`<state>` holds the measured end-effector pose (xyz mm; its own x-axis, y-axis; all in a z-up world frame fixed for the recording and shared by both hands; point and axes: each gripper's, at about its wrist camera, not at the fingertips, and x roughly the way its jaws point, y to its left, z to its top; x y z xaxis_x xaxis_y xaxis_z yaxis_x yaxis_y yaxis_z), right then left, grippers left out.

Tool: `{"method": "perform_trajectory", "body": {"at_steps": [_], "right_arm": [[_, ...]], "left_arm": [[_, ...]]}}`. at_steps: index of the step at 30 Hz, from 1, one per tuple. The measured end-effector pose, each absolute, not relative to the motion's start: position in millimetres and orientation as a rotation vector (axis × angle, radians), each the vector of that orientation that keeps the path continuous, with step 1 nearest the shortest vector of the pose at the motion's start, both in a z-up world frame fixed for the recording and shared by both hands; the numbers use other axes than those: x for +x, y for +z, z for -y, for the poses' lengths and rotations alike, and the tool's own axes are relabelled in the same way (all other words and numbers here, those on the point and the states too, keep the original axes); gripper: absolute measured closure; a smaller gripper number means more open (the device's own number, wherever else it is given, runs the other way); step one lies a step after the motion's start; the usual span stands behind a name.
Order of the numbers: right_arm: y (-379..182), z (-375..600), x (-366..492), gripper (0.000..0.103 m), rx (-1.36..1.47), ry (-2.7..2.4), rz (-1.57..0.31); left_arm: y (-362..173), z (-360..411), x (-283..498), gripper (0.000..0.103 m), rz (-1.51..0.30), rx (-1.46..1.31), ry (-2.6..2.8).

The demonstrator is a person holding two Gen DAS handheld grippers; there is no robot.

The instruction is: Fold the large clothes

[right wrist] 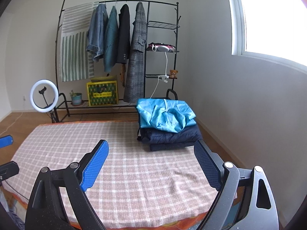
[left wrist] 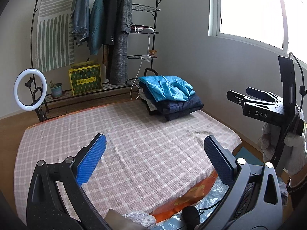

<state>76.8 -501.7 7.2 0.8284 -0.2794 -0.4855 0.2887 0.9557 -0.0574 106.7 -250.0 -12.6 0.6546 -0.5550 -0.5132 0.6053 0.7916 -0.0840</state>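
Mostly hidden lower clothes under blue jacket [right wrist: 165,115], left gripper [left wrist: 155,159] spread empty, right gripper [right wrist: 151,164] likewise.

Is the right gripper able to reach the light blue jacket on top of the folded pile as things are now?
Probably yes: the right gripper is open and empty, and only bare checked cloth lies between it and the light blue jacket.

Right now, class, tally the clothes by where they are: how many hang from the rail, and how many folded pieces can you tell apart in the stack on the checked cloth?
Hanging on the rail: 4 – denim jacket, teal top, black blazer, grey plaid coat
Folded in the stack: at least 3 – light blue jacket, two navy layers; others are hidden behind
Total: at least 7
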Motion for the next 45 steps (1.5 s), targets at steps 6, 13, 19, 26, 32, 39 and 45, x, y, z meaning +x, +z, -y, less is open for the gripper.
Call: {"method": "perform_trajectory", "body": {"at_steps": [6, 13, 19, 26, 32, 39, 45], "right_arm": [[-22.8, 504.1, 93.0, 0.012, 0.049, -0.294, -0.556], [-45.2, 509.4, 106.7, 0.012, 0.048, -0.303, -0.564], [-61.7, 522.1, 115.4, 0.012, 0.106, -0.317, -0.575], [-69.4, 525.9, 120.1, 0.012, 0.082, -0.338, -0.575], [-72.3, 521.3, 125.7, 0.012, 0.061, -0.324, -0.588], [-76.8, 515.3, 130.4, 0.012, 0.038, -0.303, -0.605], [-77.0, 517.1, 129.9, 0.012, 0.055, -0.313, -0.603]], "left_arm": [[-34.1, 251.5, 126.3, 0.000, -0.552, 0.104, -0.630], [-55.0, 255.6, 140.7, 0.000, -0.579, 0.118, -0.618], [-68.0, 259.9, 151.5, 0.000, -0.594, 0.137, -0.592], [-80.9, 264.7, 159.8, 0.000, -0.615, 0.164, -0.579], [-87.4, 264.5, 166.7, 0.000, -0.639, 0.160, -0.586], [-87.8, 263.8, 168.0, 0.000, -0.638, 0.158, -0.586], [-87.1, 263.2, 166.9, 0.000, -0.635, 0.161, -0.582]]}}
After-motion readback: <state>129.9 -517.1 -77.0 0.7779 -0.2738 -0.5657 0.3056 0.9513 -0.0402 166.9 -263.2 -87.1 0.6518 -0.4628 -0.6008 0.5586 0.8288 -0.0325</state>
